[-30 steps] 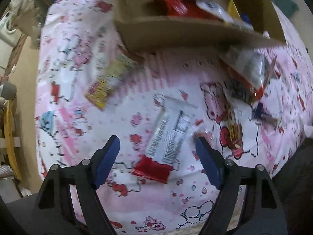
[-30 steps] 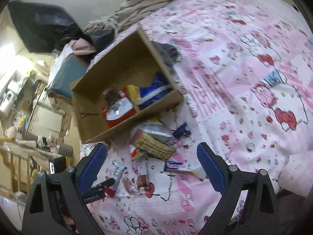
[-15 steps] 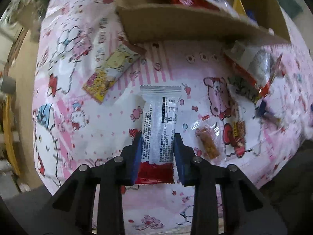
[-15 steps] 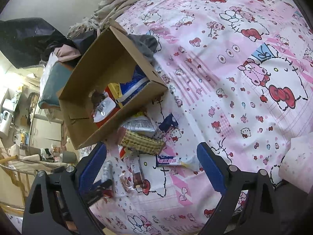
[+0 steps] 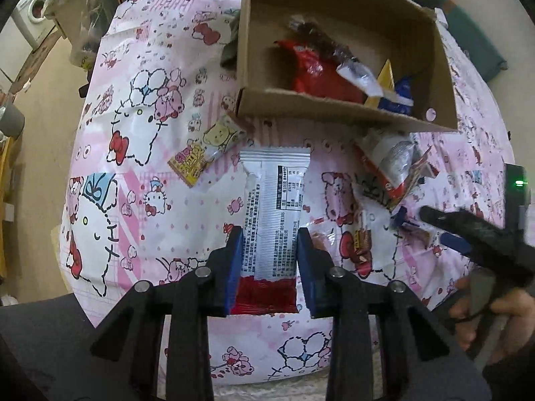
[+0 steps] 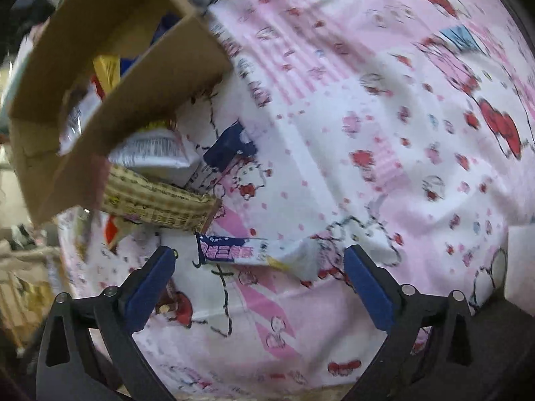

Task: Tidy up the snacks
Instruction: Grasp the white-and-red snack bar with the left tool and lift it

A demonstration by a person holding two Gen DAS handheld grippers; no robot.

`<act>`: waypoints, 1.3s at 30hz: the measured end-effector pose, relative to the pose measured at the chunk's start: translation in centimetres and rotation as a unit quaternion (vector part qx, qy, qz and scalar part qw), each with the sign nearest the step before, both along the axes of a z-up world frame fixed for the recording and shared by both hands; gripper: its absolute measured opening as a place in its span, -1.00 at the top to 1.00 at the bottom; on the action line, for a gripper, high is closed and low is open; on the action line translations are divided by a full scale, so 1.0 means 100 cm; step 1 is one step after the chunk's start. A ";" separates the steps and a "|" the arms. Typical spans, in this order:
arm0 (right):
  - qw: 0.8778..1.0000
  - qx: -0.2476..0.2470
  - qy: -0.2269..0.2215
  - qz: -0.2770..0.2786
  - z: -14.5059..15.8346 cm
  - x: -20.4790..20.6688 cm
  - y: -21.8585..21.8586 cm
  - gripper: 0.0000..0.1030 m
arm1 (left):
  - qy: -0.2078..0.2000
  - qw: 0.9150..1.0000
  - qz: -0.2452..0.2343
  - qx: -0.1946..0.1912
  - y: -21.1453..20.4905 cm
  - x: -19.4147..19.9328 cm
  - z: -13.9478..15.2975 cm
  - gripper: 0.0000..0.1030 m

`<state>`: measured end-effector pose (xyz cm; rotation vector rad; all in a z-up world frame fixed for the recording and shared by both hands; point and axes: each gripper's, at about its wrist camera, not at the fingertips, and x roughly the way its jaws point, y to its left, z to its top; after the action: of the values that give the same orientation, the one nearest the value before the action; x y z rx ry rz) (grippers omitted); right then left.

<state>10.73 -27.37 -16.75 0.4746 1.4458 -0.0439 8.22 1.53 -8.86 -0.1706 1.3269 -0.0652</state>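
Two views, one risk each.
L wrist – grip: left gripper (image 5: 269, 267) jaws closed narrow on the silver-and-red snack bar (image 5: 272, 220), pinched near its red end; most of the wrapper sticks out ahead, clear of the bedsheet (image 5: 140, 180).
L wrist – risk: slick foil, off-centre hold; bar may swing or slip out before reaching the cardboard box (image 5: 337, 110).
L wrist – crowding: the other tool and a hand (image 5: 485, 304) close at the right edge; could bump.
R wrist – jaws: right gripper (image 6: 259, 277), jaws have just been opening, now wide; nothing pinched.
R wrist – target: purple-label packet (image 6: 234, 250) flat on the bed just ahead, between the jaws' line.
R wrist – risk: soft sheet may bunch into the pinch; woven-print packet (image 6: 157, 200) sits near, could get nudged.
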 end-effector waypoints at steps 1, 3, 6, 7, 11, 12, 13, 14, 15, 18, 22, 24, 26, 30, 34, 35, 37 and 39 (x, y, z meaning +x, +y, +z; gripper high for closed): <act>1.000 -0.014 0.000 0.011 -0.003 0.002 0.007 -1.00 | -0.003 1.000 0.000 0.000 -0.003 0.002 -0.004 0.47; 0.999 -0.042 -0.005 0.029 -0.002 0.005 0.017 -1.00 | -0.004 1.000 0.002 -0.002 -0.004 0.001 -0.003 0.47; 0.996 -0.067 0.004 0.054 -0.008 0.010 0.029 -1.00 | -0.004 1.000 0.002 -0.010 -0.004 -0.002 -0.003 0.47; 0.996 -0.070 0.005 0.055 -0.009 0.010 0.031 -1.00 | -0.006 1.000 0.000 -0.010 -0.004 -0.003 -0.001 0.47; 0.994 -0.090 0.000 0.058 -0.012 0.012 0.036 -0.85 | -0.011 1.000 -0.001 -0.012 -0.005 -0.002 0.002 0.47; 0.993 -0.100 -0.003 0.058 -0.012 0.012 0.041 -0.68 | -0.012 1.000 -0.001 -0.012 -0.005 -0.002 0.002 0.47; 0.992 -0.108 -0.007 0.062 -0.010 0.011 0.042 -0.63 | -0.013 1.000 0.001 -0.016 -0.005 -0.001 0.002 0.47; 0.992 -0.104 -0.011 0.065 -0.009 0.010 0.043 -0.49 | -0.013 1.000 0.003 -0.021 -0.004 -0.001 0.002 0.47; 0.992 -0.104 -0.011 0.070 -0.007 0.010 0.044 -0.46 | -0.013 1.000 0.003 -0.021 -0.004 -0.001 0.003 0.47; 0.991 -0.108 -0.017 0.082 -0.002 0.006 0.047 -0.35 | -0.015 1.000 0.004 -0.015 -0.003 -0.001 0.003 0.47; 0.992 -0.086 -0.026 0.087 0.013 -0.007 0.051 -0.15 | -0.013 1.000 0.011 -0.011 -0.001 -0.001 0.001 0.47; 0.992 -0.079 -0.028 0.092 0.017 -0.014 0.051 -0.01 | -0.014 1.000 0.013 -0.010 -0.001 -0.002 0.001 0.47; 0.993 -0.072 -0.024 0.095 0.016 -0.018 0.050 0.26 | -0.013 1.000 0.013 -0.007 -0.001 -0.002 0.000 0.47; 0.995 -0.060 -0.014 0.084 0.006 -0.022 0.040 1.00 | -0.012 1.000 0.015 -0.002 -0.001 -0.001 -0.002 0.47; 0.995 -0.039 -0.039 0.084 0.024 -0.023 0.035 1.00 | -0.012 1.000 0.018 0.002 0.002 -0.002 -0.003 0.47; 0.995 -0.031 -0.045 0.079 0.028 -0.025 0.033 1.00 | -0.011 1.000 0.020 0.001 0.002 -0.002 -0.003 0.47; 0.997 0.001 -0.053 0.057 0.041 -0.027 0.018 1.00 | -0.012 1.000 0.023 0.000 0.003 -0.002 -0.002 0.47; 0.998 0.032 -0.044 0.041 0.047 -0.029 0.003 0.90 | -0.013 1.000 0.024 -0.004 0.003 -0.003 -0.001 0.47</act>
<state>7.84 -27.03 -12.00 0.4646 1.3811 0.0879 7.97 1.84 -8.92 -0.2080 1.2952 -0.0332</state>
